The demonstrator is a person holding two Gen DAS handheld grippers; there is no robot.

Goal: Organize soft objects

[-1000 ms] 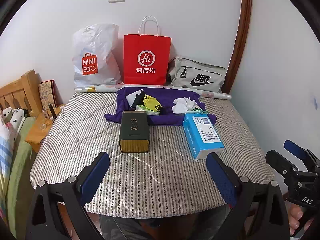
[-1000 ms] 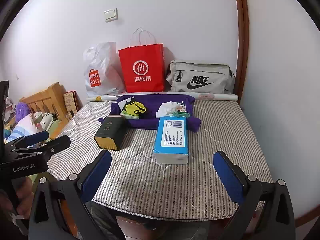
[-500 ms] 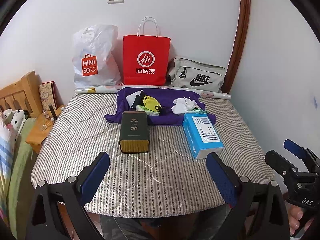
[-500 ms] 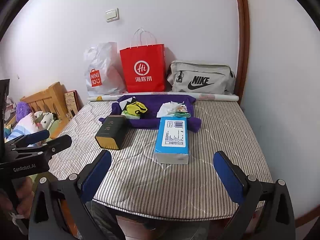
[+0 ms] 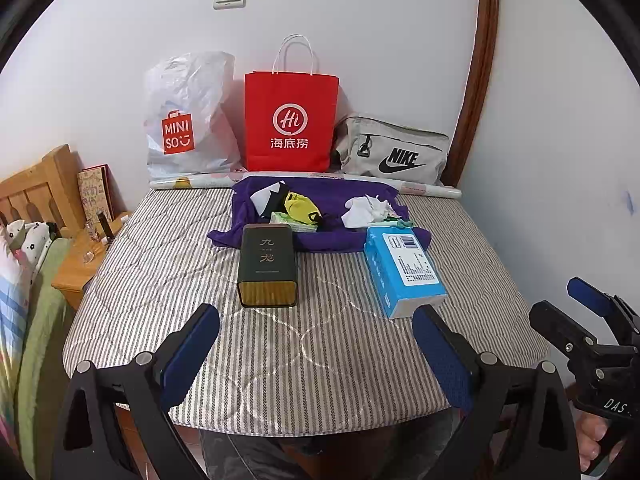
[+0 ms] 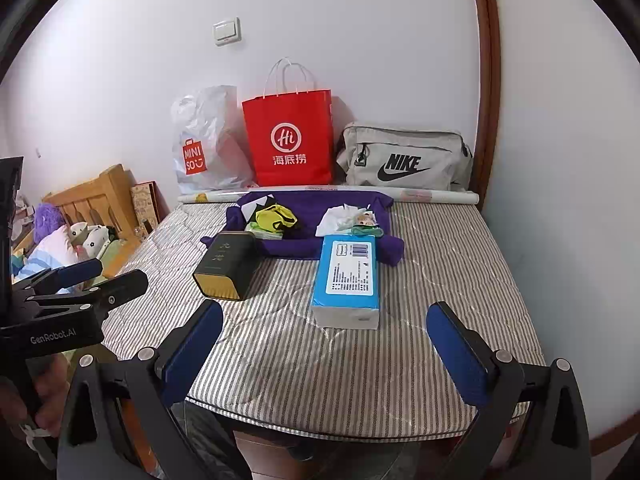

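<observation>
The soft things sit in two little heaps on a purple cloth (image 5: 320, 216) near the far edge of the bed (image 5: 200, 360): yellow and black socks (image 5: 298, 208) and crumpled white ones (image 5: 366, 210). They look loose, so sorting may be left, or this is how they stay. The left gripper (image 5: 316, 348) and right gripper (image 6: 324, 340) hover at the near edge, fingers wide apart, holding nothing. A hard dark tin (image 5: 267, 264) and smooth blue box (image 5: 404, 270) lie in front of the cloth.
</observation>
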